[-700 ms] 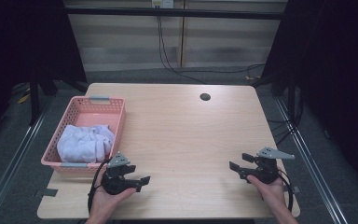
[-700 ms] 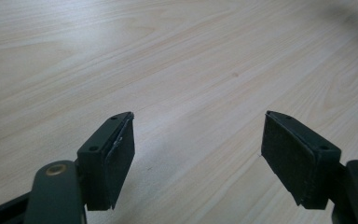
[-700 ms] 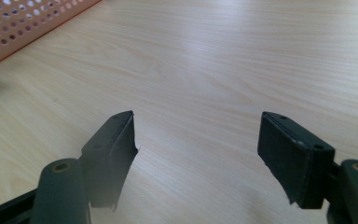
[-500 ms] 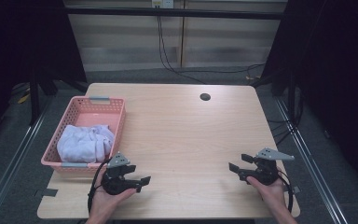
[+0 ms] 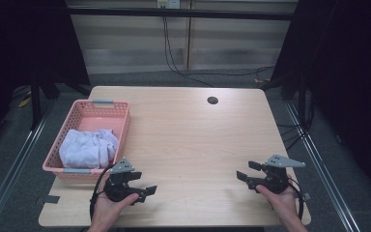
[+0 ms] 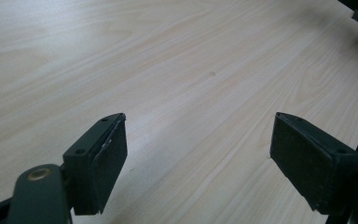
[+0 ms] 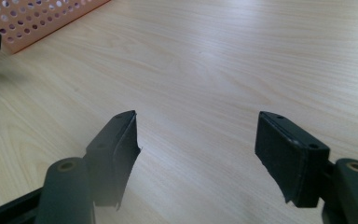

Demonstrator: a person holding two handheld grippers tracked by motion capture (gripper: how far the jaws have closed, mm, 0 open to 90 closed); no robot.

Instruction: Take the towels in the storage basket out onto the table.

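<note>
Both jaws spread on left gripper (image 5: 144, 184), right gripper (image 5: 246, 170), white cloth (image 5: 88, 148) half-hidden by pink basket (image 5: 84, 112)

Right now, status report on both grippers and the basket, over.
Left gripper open, empty. Right gripper open, empty. White cloth bunched in pink basket, untouched. Bare table between grippers.
</note>
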